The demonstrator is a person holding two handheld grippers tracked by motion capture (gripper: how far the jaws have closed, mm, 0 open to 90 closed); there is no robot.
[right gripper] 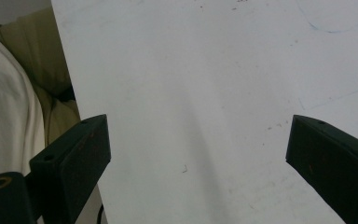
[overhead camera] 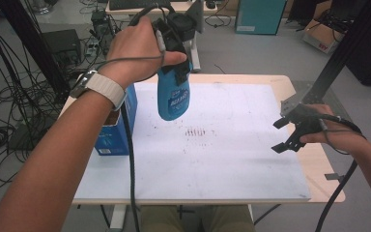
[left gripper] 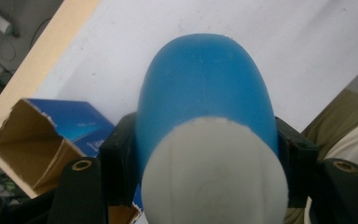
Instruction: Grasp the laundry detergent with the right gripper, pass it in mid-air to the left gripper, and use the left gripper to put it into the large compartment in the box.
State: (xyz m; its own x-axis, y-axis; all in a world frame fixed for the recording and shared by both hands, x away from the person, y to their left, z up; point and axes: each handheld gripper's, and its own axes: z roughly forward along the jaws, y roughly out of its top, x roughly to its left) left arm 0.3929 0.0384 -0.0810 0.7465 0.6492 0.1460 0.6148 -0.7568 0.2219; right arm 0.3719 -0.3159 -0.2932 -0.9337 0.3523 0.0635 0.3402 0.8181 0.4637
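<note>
Left gripper (overhead camera: 176,72) pinches blue bottle (overhead camera: 173,99) near white cap (left gripper: 214,172), held above white mat (overhead camera: 232,159), beside open blue carton (overhead camera: 118,128). Right gripper (overhead camera: 280,135) spread, empty, over mat's right edge.

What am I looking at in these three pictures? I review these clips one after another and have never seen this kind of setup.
There is no robot here. A person holds a hand-operated tool with two black jaws in each hand and works at a table covered by a white sheet.

The high view looks down from above the person's side. The other two pictures come from small cameras riding on each tool, looking along its jaws.

The left gripper is closed on a blue bottle with a white cap and holds it in the air above the sheet, cap end up. The right gripper is open, holds nothing, and is over the table's right side.

An open blue cardboard box stands at the table's left edge, below the left forearm.
</note>
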